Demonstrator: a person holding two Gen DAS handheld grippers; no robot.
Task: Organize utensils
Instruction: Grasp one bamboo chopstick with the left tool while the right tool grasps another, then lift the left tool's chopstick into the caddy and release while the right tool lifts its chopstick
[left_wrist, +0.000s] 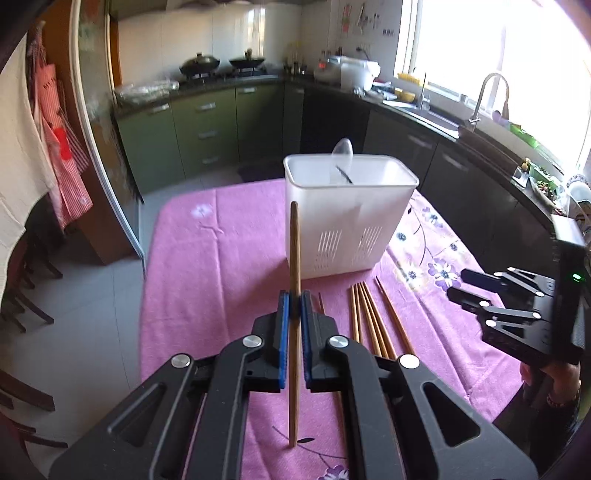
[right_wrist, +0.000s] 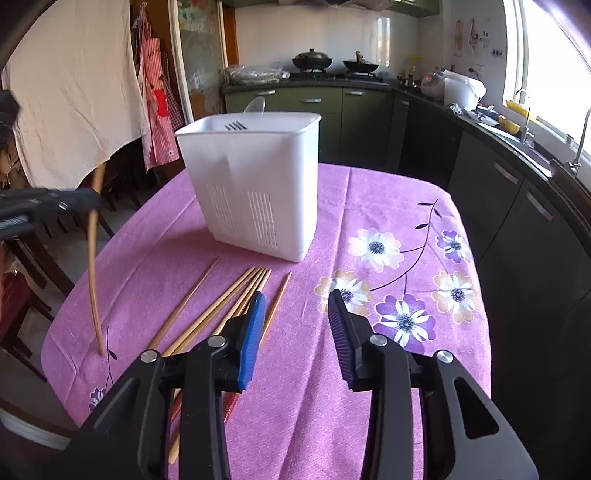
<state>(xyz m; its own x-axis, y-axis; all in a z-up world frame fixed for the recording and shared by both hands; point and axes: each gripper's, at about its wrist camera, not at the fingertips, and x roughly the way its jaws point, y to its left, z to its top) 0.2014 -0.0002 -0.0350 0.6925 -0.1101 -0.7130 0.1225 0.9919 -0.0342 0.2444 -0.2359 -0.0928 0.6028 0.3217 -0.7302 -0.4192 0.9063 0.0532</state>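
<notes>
1. Between the blue pads of the left hand-held gripper (left_wrist: 294, 308), in the left wrist view, a single wooden chopstick (left_wrist: 294, 280) stands almost upright, clamped at mid-length, its thin tip low over the pink floral tablecloth (left_wrist: 207, 258). Beyond it stands a white plastic utensil holder (left_wrist: 343, 225) with slotted lower walls and a clear spoon (left_wrist: 343, 149) poking out. Loose chopsticks (left_wrist: 369, 317) lie beside it.
2. From the right wrist view, the right hand-held gripper (right_wrist: 297, 332) hangs wide open and empty above the tabletop; its left pad overlaps the loose chopsticks (right_wrist: 229, 299). The clamped chopstick (right_wrist: 94, 266) shows at far left.
</notes>
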